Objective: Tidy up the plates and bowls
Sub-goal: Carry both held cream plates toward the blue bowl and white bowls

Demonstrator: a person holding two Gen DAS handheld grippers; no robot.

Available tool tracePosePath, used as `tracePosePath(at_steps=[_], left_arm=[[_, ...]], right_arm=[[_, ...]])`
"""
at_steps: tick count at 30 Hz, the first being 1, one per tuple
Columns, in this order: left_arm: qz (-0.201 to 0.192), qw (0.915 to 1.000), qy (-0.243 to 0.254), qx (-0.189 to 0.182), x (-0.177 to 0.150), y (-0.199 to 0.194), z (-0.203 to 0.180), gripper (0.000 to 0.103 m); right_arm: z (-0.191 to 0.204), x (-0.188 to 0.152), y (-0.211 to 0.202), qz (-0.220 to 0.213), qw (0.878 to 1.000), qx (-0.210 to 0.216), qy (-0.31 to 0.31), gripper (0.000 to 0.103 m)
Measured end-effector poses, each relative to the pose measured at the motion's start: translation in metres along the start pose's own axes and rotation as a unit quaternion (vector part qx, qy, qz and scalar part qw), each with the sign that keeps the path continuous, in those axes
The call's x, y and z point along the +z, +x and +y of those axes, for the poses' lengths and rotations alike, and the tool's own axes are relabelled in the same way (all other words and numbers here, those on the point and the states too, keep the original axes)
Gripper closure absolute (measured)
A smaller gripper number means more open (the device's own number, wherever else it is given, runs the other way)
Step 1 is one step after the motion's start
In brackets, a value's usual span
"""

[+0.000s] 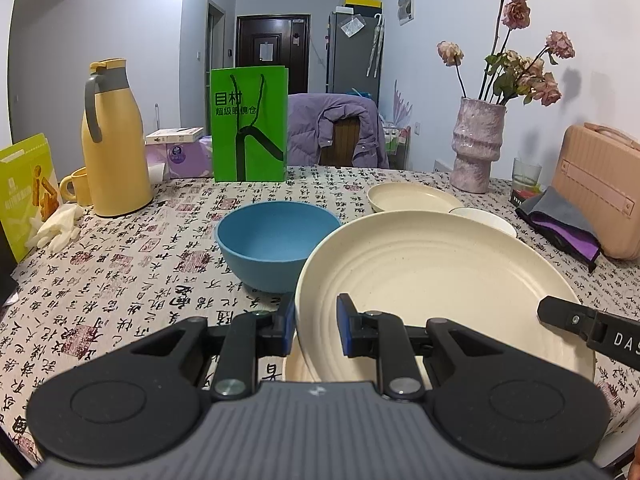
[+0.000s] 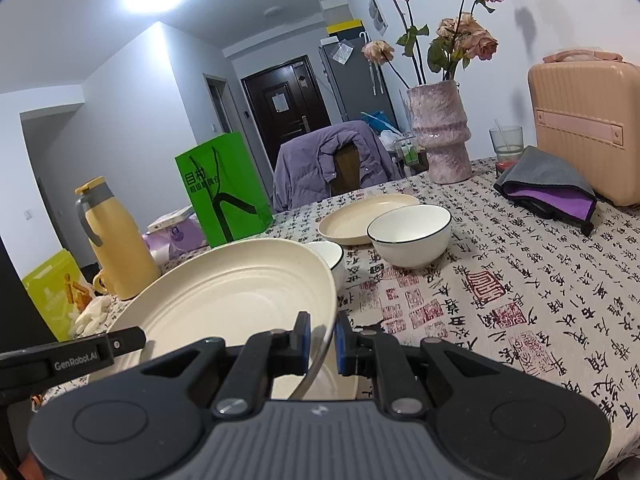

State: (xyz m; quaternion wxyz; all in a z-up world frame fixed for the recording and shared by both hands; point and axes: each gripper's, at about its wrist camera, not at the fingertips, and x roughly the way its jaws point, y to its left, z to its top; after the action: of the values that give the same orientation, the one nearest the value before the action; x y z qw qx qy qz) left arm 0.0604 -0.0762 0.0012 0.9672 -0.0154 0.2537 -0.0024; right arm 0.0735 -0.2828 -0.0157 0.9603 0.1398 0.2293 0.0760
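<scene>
Both grippers, left gripper (image 1: pixel 316 326) and right gripper (image 2: pixel 322 340), have fingers closed on opposite rims of the cream plate (image 1: pixel 440 280), held tilted just above another plate (image 1: pixel 296 364) on the table (image 1: pixel 120 272)

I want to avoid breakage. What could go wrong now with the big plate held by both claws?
1. Each claw, left and right, pinches only the rim of the large cream plate; it might slip.
2. Another cream plate lies underneath, so a drop could chip both.
3. The blue bowl stands close and might be bumped.
</scene>
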Motion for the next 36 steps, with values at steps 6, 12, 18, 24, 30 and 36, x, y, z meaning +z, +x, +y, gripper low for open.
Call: tracePosePath(at_steps=[6,12,18,24,30,36], left_arm=[[0.007,1.0,0.0,0.004,-0.004,0.005,0.001,0.082],[0.014,0.9999,0.001,0.004,-0.009,0.01,0.003,0.082],[0.021,0.9997,0.003,0.008,-0.014,0.017,0.004,0.082],[0.029,0.9995,0.004,0.01,-0.018,0.024,0.006,0.082],[0.035,0.9993,0.008,0.015,-0.022,0.03,0.007,0.082],[0.042,0.9989,0.008,0.015,-0.025,0.037,0.007,0.082]], right_arm=[[0.001,-0.004,0.005,0.007,1.0,-0.003,-0.004,0.091],[0.001,-0.008,0.011,0.015,1.0,-0.008,-0.007,0.091],[0.002,-0.013,0.017,0.02,1.0,-0.011,-0.012,0.091],[0.002,-0.017,0.024,0.025,0.999,-0.013,-0.016,0.091],[0.001,-0.022,0.031,0.031,0.999,-0.015,-0.021,0.091],[0.001,-0.024,0.036,0.035,0.999,-0.017,-0.024,0.091]])
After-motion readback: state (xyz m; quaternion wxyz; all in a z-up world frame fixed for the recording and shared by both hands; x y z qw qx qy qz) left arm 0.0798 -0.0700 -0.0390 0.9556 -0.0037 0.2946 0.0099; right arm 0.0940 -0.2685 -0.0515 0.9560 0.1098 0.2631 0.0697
